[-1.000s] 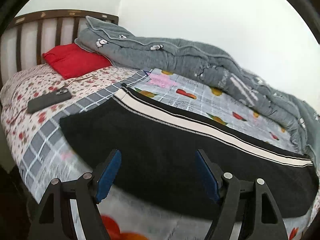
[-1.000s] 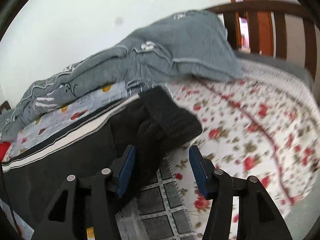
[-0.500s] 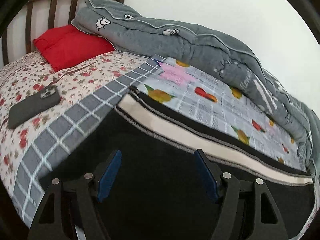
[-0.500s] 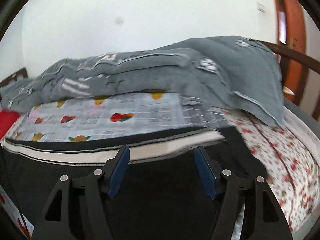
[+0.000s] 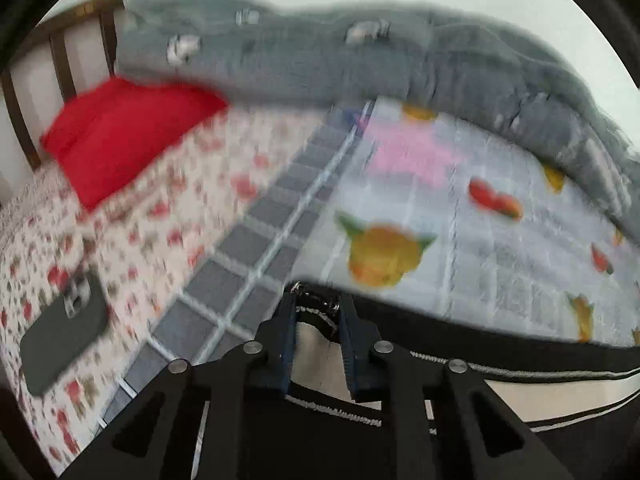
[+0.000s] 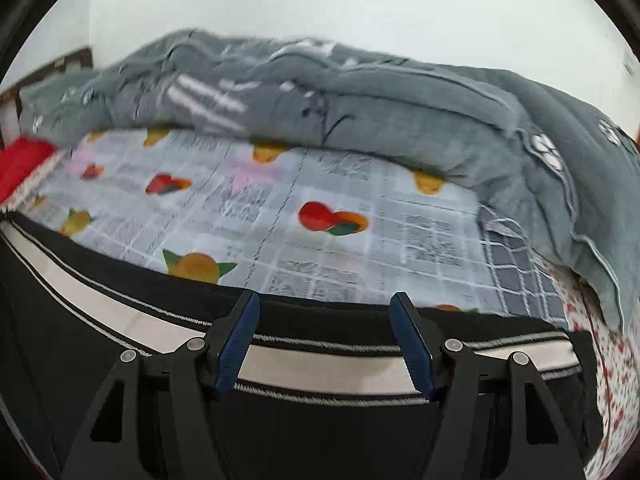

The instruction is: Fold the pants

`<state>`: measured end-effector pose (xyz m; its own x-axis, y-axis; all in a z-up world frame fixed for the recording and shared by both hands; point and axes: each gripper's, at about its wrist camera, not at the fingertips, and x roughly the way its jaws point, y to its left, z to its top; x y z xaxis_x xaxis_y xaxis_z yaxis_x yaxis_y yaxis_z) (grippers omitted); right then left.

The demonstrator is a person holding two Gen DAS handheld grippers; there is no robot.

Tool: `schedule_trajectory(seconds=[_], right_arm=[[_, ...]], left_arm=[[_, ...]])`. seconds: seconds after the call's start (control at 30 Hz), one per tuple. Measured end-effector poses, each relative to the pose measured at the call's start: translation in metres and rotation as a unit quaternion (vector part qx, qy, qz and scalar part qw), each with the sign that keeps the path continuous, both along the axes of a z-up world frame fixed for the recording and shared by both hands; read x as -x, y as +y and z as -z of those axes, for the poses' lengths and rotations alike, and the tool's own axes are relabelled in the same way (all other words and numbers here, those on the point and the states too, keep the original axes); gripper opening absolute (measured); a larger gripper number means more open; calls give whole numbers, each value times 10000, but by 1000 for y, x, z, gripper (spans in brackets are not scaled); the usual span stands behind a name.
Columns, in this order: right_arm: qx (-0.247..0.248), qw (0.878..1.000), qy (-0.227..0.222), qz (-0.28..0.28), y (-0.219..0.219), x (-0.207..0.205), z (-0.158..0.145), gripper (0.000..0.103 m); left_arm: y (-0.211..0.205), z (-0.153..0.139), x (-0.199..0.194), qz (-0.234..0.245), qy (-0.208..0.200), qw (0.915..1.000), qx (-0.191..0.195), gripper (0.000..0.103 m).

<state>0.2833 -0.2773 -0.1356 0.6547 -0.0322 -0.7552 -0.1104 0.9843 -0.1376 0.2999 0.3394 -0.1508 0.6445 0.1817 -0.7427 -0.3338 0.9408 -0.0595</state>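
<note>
Black pants [image 6: 312, 432] with a white side stripe lie lengthwise across the near side of the bed. In the left wrist view my left gripper [image 5: 318, 308] is shut on the pants [image 5: 316, 356] at their striped corner, with fabric bunched between the blue pads. In the right wrist view my right gripper [image 6: 324, 304] is open, its fingers [image 6: 240, 336] spread just above the striped far edge of the pants, holding nothing.
A grey quilt [image 6: 360, 108] is heaped along the wall at the back. A red pillow [image 5: 124, 132] lies by the headboard and a dark phone [image 5: 64, 332] on the floral sheet to the left. The fruit-print sheet [image 6: 320, 200] lies beyond the pants.
My left gripper moved forward to the pants' far corner and shut on it. My right gripper moved forward over the pants toward the stripe and stays open.
</note>
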Motion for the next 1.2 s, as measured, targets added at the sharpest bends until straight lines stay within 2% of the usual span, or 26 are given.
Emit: schedule_trajectory(seconds=[0.03, 0.07, 0.1, 0.17, 0.3, 0.4, 0.47, 0.5, 0.53, 0.57, 0.6, 0.63, 0.7, 0.77, 0.83, 0.87, 0.9, 0.97, 1.03, 1.07, 1.1, 1.13, 1.2], right_arm=[[34, 10000, 15, -49, 2, -2, 2, 66], [42, 9999, -2, -115, 4, -2, 3, 66], [47, 9998, -27, -206, 6, -2, 4, 66], [33, 9991, -10, -412, 11, -5, 5, 66], [-467, 9885, 476, -1354, 19, -19, 14, 75], [-40, 9837, 616, -1690, 34, -31, 29, 76], [189, 9789, 910, -1819, 40, -39, 46, 73], [265, 9745, 1101, -1939, 44, -41, 57, 64], [287, 9742, 1019, -1994, 45, -40, 59, 60], [245, 9729, 952, -2094, 45, -36, 58, 52], [145, 9698, 1008, -2215, 46, -34, 56, 9], [175, 9706, 935, -2210, 47, -31, 51, 3], [292, 9725, 337, -2285, 47, -17, 35, 2], [132, 9744, 147, -2237, 42, -16, 25, 2], [144, 9758, 328, -2157, 42, -27, 36, 2], [224, 9763, 575, -2074, 45, -35, 51, 2], [287, 9765, 732, -2008, 48, -41, 62, 3], [381, 9805, 561, -1845, 53, -40, 63, 6], [349, 9854, 565, -1567, 46, -38, 51, 25], [253, 9885, 462, -1420, 38, -34, 42, 28], [73, 9923, 271, -1206, 23, -27, 31, 36], [35, 9947, 187, -1015, 13, -24, 26, 45], [34, 9983, 242, -525, -13, -24, 27, 48]], left_arm=[[3, -7, 7, 20, -271, 9996, 70, 19], [6, -8, 10, -31, -347, 9994, 27, 19], [8, -2, 7, -82, -218, 9997, -55, 19], [12, 17, 0, -109, 33, 9999, 43, 19], [11, 22, 2, -115, -51, 9999, 18, 19], [9, 22, 2, -96, -8, 10000, 9, 19], [10, 21, 3, -73, -19, 10000, 38, 20], [10, 20, 4, -69, -26, 10000, 63, 20], [12, 24, 1, -69, -36, 9999, 80, 20], [12, 22, 3, -66, -52, 9999, 92, 19], [12, 22, 3, -61, -65, 9999, 97, 19], [13, 23, 3, -52, -103, 9999, 104, 19], [13, 14, 8, 46, -324, 9994, 94, 19], [15, 8, 8, 77, -404, 9991, 110, 19], [17, 20, -5, -27, -71, 9999, 142, 19], [16, 27, -11, -91, 74, 9998, 151, 20], [12, 29, -15, -124, 116, 9998, 39, 20], [2, 22, -15, -151, 137, 9991, -362, 24], [-5, 14, -9, -233, 138, 9979, -590, 32], [-7, 9, -4, -286, 131, 9973, -658, 43], [-9, 5, 3, -313, 81, 9970, -702, 54], [-10, 2, 9, -311, -17, 9970, -710, 57], [-15, -3, 22, -280, -196, 9971, -674, 58]])
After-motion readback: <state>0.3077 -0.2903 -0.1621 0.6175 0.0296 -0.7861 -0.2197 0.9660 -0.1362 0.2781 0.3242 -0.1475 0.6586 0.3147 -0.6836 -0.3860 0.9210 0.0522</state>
